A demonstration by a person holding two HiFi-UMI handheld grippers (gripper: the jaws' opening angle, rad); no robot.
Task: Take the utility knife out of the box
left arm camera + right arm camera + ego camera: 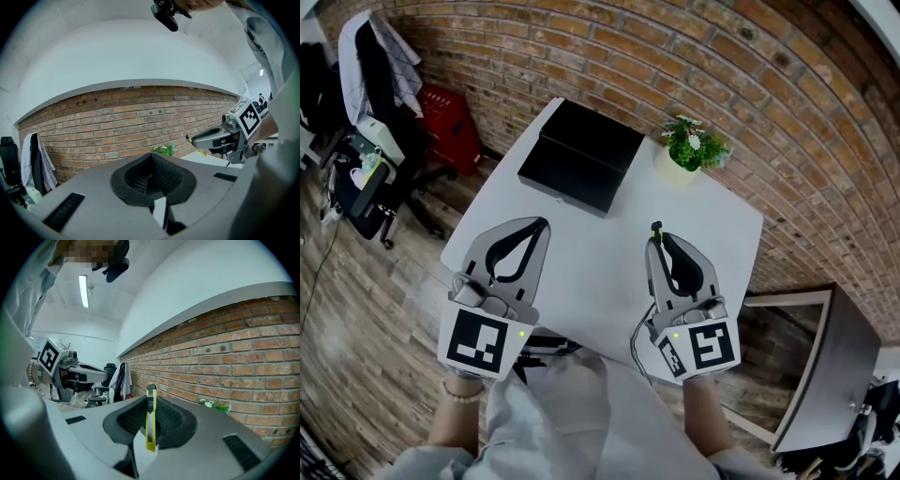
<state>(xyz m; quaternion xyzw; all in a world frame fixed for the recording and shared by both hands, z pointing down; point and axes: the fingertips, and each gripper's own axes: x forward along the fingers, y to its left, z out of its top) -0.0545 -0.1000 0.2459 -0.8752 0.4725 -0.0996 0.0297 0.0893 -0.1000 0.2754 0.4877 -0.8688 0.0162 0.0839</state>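
Observation:
A yellow utility knife (150, 420) with a black tip stands upright, pinched between the pads of my right gripper (151, 401), which is shut on it. In the head view the right gripper (657, 234) hovers over the near right part of the white table (591, 272), and the knife (656, 229) pokes out at its tip. The black box (581, 155) lies with its lid down at the far side of the table. My left gripper (542, 223) is shut with nothing in it, over the table's near left; its jaws meet at the tip (151, 154).
A small potted plant (692, 148) stands to the right of the box. Office chairs (366, 187) and a red crate (450, 122) stand on the wood floor at left. A brick wall runs behind. A dark desk (830, 366) is at right.

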